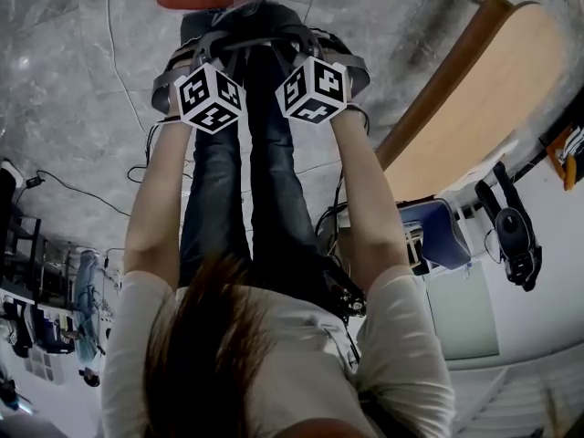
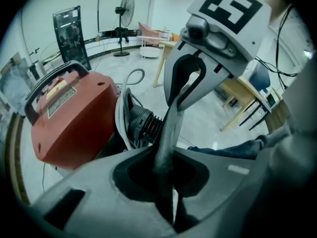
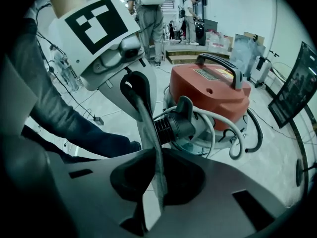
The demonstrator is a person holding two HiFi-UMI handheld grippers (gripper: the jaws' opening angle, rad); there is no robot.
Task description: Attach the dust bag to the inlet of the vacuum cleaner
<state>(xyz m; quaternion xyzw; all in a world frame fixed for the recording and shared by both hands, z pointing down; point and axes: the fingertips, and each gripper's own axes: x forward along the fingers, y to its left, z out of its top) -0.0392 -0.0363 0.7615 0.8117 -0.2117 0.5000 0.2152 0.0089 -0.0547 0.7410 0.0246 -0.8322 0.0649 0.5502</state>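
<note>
The grey fabric dust bag (image 2: 168, 133) is stretched as a narrow band between both grippers. My left gripper (image 2: 166, 182) is shut on one end of it. My right gripper (image 3: 157, 182) is shut on the other end of the dust bag (image 3: 148, 128). Just beyond the bag stands the red vacuum cleaner (image 2: 74, 118) with its black ribbed inlet (image 2: 144, 123). In the right gripper view the inlet (image 3: 173, 125) sits in front of the red body (image 3: 210, 93). In the head view only the two marker cubes (image 1: 210, 97) (image 1: 315, 89) show, close together; the jaws and the bag are hidden.
A white hose (image 3: 220, 133) and a black cable (image 3: 257, 128) loop around the vacuum's base. A wooden table (image 1: 474, 117) stands to the right, with a blue chair (image 1: 438, 231) near it. A fan (image 2: 126, 6) and a black panel (image 2: 69, 29) stand farther back. People (image 3: 148, 9) stand behind.
</note>
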